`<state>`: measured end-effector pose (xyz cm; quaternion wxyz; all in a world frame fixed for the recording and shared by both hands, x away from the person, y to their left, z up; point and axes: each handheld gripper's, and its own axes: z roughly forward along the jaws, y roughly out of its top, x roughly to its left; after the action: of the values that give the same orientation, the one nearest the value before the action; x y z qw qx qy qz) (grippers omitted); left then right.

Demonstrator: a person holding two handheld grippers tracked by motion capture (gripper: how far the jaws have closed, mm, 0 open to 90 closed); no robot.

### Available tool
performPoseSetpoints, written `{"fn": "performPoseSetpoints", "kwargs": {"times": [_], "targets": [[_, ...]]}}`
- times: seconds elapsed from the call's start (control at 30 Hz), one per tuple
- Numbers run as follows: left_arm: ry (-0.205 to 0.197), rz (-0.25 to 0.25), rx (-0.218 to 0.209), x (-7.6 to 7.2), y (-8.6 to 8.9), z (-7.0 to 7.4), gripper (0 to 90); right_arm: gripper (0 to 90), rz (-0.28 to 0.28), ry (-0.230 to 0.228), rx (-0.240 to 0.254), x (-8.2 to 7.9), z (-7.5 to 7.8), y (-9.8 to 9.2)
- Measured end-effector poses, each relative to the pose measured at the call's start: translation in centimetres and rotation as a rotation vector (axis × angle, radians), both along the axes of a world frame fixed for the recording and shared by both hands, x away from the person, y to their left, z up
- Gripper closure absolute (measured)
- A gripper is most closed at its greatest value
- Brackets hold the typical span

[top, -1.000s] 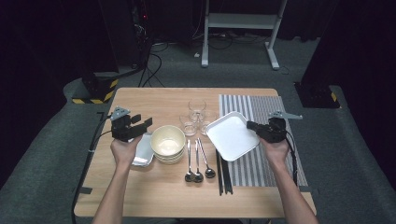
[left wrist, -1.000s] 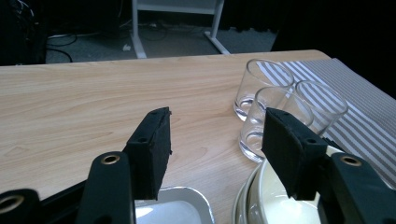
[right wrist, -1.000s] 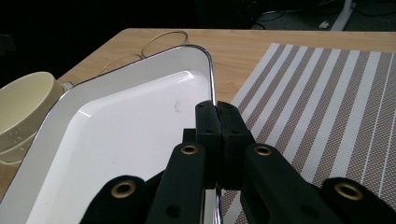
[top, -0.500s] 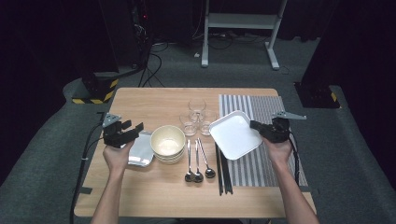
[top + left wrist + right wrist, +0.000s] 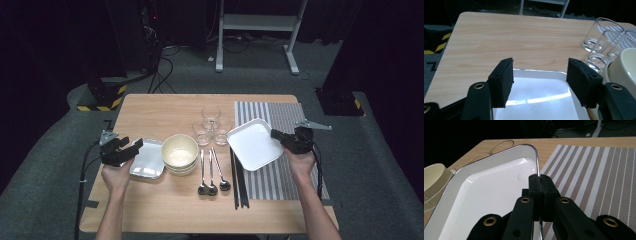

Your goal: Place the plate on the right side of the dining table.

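The wooden surface [image 5: 165, 210] carries a striped placemat [image 5: 285, 175] on its right half. The large white tray [image 5: 252, 145] lies tilted over the placemat's left edge; the right gripper [image 5: 280, 136] has its fingers [image 5: 535, 187] clamped on the tray's right rim. At the left, a smaller white tray [image 5: 150, 160] lies flat just beside the cream bowls [image 5: 180, 152]. The left gripper [image 5: 131, 148] hovers over that tray's near edge, its fingers [image 5: 502, 80] having just been opening, spread wide with nothing pressed between them. Three glasses [image 5: 210, 125] cluster behind three spoons [image 5: 212, 172] and dark chopsticks [image 5: 239, 180].
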<state>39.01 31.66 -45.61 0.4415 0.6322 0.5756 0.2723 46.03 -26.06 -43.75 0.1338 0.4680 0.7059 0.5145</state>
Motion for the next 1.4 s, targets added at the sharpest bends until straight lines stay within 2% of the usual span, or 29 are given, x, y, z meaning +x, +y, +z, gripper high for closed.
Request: {"fn": "performPoseSetpoints", "kwargs": {"times": [0.23, 0.4, 0.47, 0.77, 0.83, 0.97, 1.13, 1.4], "targets": [[0.005, 0.027, -0.003, -0.6, 0.5, -0.8, 37.5, 88.6, -0.011, -0.003, 0.002, -0.1, 0.2, -0.3], [0.009, 0.044, 0.015, -1.1, 0.7, -1.3, 37.4, 88.6, -0.026, -0.001, 0.004, -0.3, 0.1, -0.8], [0.008, 0.056, -0.005, -1.5, 1.1, -1.7, 37.1, 88.6, -0.036, 0.005, 0.005, -0.3, -0.3, -1.0], [0.029, 0.093, -0.006, -2.2, 1.8, -2.9, 36.6, 88.6, -0.057, 0.023, 0.010, -0.3, -1.1, -1.6], [0.037, 0.103, -0.024, -2.4, 2.2, -3.4, 36.5, 88.6, -0.065, 0.025, 0.000, -0.3, -1.2, -1.6], [0.036, 0.106, -0.026, -2.7, 2.4, -3.8, 35.9, 88.6, -0.068, 0.030, 0.004, -0.3, -1.1, -1.7], [0.042, 0.135, -0.041, -3.3, 2.8, -4.6, 33.7, 88.6, -0.085, 0.049, 0.000, 0.0, -1.8, -2.1], [0.025, 0.140, -0.059, -4.0, 3.1, -5.0, 32.2, 88.6, -0.122, 0.069, -0.014, -0.1, -3.0, -2.9]]}}
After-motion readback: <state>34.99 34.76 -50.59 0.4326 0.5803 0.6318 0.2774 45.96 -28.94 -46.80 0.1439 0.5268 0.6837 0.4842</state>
